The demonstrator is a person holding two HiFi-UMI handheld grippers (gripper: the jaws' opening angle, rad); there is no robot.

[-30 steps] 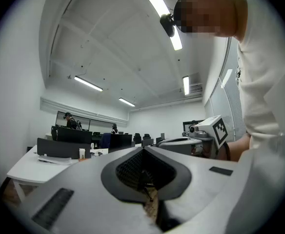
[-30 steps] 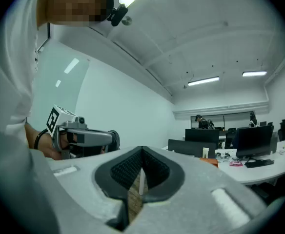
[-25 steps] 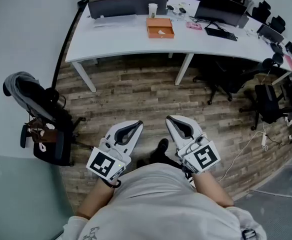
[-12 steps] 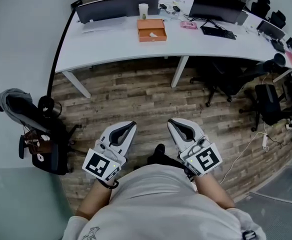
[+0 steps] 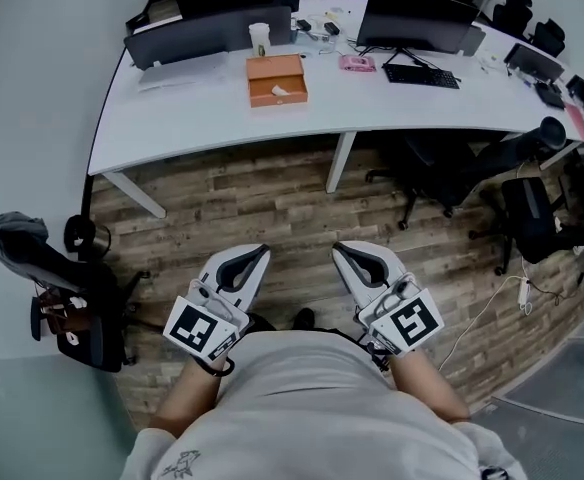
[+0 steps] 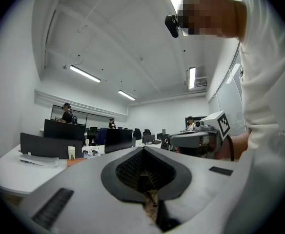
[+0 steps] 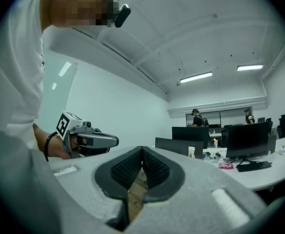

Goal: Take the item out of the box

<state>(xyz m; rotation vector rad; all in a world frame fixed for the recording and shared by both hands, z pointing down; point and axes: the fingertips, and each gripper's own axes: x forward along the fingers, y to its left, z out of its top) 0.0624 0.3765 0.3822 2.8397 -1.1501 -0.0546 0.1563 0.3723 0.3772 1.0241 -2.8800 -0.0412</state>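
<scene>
Two empty: left tongs and right tongs pressed together; orange box well ahead on desk.

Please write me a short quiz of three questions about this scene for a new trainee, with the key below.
1. True or false: the left tongs and the right tongs are both shut and empty.
2. The orange cardboard box on the long white desk is: A) closed; B) open; C) tipped over.
3. What stands on the desk just beyond the box?
Key: 1 true; 2 B; 3 the white paper cup.
</scene>
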